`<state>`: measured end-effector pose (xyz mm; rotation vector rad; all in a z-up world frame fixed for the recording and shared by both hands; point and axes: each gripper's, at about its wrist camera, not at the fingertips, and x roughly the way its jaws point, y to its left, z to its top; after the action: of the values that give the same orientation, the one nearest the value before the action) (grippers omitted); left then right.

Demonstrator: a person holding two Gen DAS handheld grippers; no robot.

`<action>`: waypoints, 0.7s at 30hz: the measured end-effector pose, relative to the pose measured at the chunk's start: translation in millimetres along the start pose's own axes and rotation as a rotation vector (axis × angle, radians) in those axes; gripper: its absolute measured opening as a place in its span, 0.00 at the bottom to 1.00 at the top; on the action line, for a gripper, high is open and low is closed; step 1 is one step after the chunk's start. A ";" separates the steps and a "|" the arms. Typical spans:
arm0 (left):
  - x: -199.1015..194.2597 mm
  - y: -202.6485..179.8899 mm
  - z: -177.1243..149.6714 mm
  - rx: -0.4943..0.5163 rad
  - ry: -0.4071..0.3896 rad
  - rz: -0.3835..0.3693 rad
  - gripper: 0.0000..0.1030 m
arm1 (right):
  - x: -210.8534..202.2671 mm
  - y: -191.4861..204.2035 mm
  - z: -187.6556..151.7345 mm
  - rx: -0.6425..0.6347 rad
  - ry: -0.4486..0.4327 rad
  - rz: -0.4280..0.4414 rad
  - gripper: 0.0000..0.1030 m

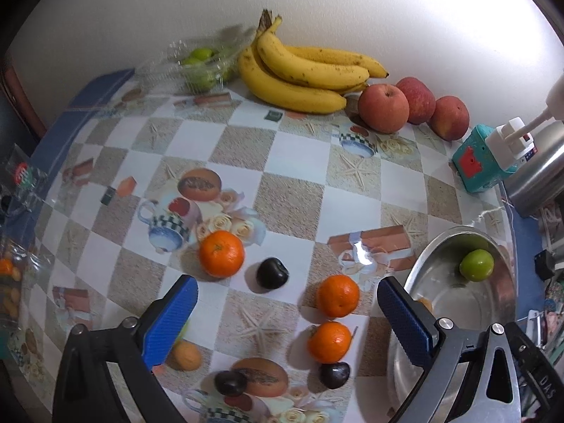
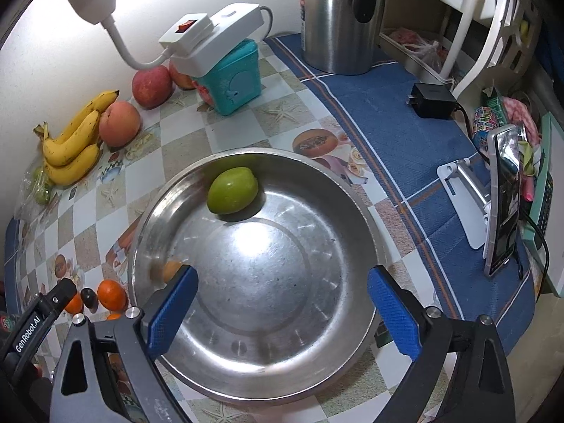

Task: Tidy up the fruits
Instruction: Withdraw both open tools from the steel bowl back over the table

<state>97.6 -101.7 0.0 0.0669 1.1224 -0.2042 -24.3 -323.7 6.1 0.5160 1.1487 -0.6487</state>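
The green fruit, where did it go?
The green fruit lies inside the metal bowl, against its far wall in the right wrist view. In the left wrist view it shows at the right, past the oranges.

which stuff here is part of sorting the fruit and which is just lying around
Part of the job:
- metal bowl
- green fruit in the bowl
- oranges
- dark plums
- bananas
- apples

Just lying about:
- teal box
- power strip
- steel kettle
- black charger
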 end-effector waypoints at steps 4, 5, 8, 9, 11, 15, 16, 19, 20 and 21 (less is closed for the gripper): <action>-7.8 7.6 0.9 -0.001 -0.056 0.004 1.00 | -0.9 3.6 -2.6 -0.007 0.000 0.017 0.94; -10.3 9.7 1.1 -0.002 -0.075 0.004 1.00 | -0.5 4.2 -3.4 -0.002 0.004 0.030 0.94; -16.0 16.0 2.3 -0.007 -0.109 0.004 1.00 | -0.3 4.7 -4.9 0.013 0.008 0.076 0.94; -17.4 18.9 2.7 -0.014 -0.114 0.000 1.00 | -0.9 5.2 -5.4 0.017 0.004 0.083 0.94; -20.0 23.9 2.5 -0.022 -0.122 0.002 1.00 | -2.6 7.9 -6.2 0.011 -0.006 0.088 0.94; -25.4 35.7 1.9 -0.023 -0.133 0.009 1.00 | -1.1 12.1 -8.1 0.005 -0.002 0.123 0.94; -26.8 39.0 1.4 -0.025 -0.135 0.016 1.00 | -0.3 13.8 -8.6 0.001 0.000 0.122 0.94; -30.7 49.4 0.1 -0.028 -0.147 0.039 1.00 | -0.6 20.2 -11.7 -0.025 -0.006 0.100 0.94; -32.1 52.7 -0.1 -0.027 -0.150 0.044 1.00 | -1.0 23.5 -13.0 -0.035 -0.005 0.101 0.94; -33.2 55.6 -0.3 -0.027 -0.152 0.047 1.00 | -1.4 24.6 -13.8 -0.040 -0.006 0.103 0.94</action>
<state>94.4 -42.9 27.0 0.0530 0.9709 -0.1500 -16.5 -296.6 4.0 0.5354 1.1198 -0.5368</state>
